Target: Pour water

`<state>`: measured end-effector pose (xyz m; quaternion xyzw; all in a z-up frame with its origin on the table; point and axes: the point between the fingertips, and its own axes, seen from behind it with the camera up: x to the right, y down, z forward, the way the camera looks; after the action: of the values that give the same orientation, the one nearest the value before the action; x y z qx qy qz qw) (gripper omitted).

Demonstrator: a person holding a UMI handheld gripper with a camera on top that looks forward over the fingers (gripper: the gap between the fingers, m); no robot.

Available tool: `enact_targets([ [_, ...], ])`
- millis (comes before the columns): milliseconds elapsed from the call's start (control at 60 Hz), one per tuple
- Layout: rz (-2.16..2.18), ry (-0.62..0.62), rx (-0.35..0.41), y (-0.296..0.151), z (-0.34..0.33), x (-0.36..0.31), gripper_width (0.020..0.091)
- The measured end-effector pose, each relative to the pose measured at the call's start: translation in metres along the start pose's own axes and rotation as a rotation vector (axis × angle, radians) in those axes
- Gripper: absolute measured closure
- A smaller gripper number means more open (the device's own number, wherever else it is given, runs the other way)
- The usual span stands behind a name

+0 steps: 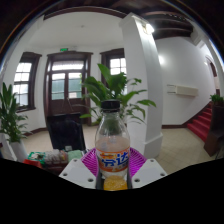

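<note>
The bottle [114, 148] stands upright between the two fingers of the tongs [113, 168], a clear plastic one with a yellow cap, a blue-and-white label round its middle and orange-yellow liquid filling most of it. The pink pads [93, 160] show at either side of its lower body and seem to press on it, so I take the tongs to be clamped on the bottle. Nearly full, it should feel fairly heavy, and thin plastic gives under a squeeze; the labelled waist looks the safest hold, less slippery than bare wall. The cap appears still on, so pouring cannot begin yet. Behind it a leafy potted plant [112, 92] rises, with a dark doorway [67, 85] and windows beyond, and red stairs [203, 122] off to one side.
</note>
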<state>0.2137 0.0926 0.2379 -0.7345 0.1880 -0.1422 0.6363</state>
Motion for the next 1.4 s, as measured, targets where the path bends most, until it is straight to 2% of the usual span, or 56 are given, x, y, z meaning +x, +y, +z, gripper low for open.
enact_targets([
  [67,-0.009,0.029,-0.028,0.021,0.013,0.020,0.0751],
  [133,-0.017,0.042,-0.024,0.043,0.029,0.034,0.0752],
  [400,0.028,-0.018,-0.027,0.100,0.052,0.042,0.0739],
  [433,0.025,-0.024,0.008,0.097,0.052,0.041,0.0750],
  [533,0.005,-0.031,0.001,0.098,0.051,0.040,0.0749],
  [583,-0.002,-0.034,-0.004,0.099,0.055,0.040,0.0690],
  [733,-0.006,-0.046,-0.018,0.100,0.052,0.036,0.0579],
  [767,0.001,-0.053,-0.030,0.102,0.051,0.035,0.0493],
  [800,0.006,-0.070,-0.041,0.105,0.048,0.033,0.0355],
  [850,0.014,-0.099,-0.057,0.108,0.043,0.028,0.0292],
  [1017,-0.041,-0.110,-0.097,0.121,0.003,0.032,0.0289],
  [1200,-0.049,-0.112,-0.166,0.144,-0.077,0.035,0.0288],
  [1400,-0.033,-0.166,-0.166,0.122,-0.168,0.021,0.0292],
])
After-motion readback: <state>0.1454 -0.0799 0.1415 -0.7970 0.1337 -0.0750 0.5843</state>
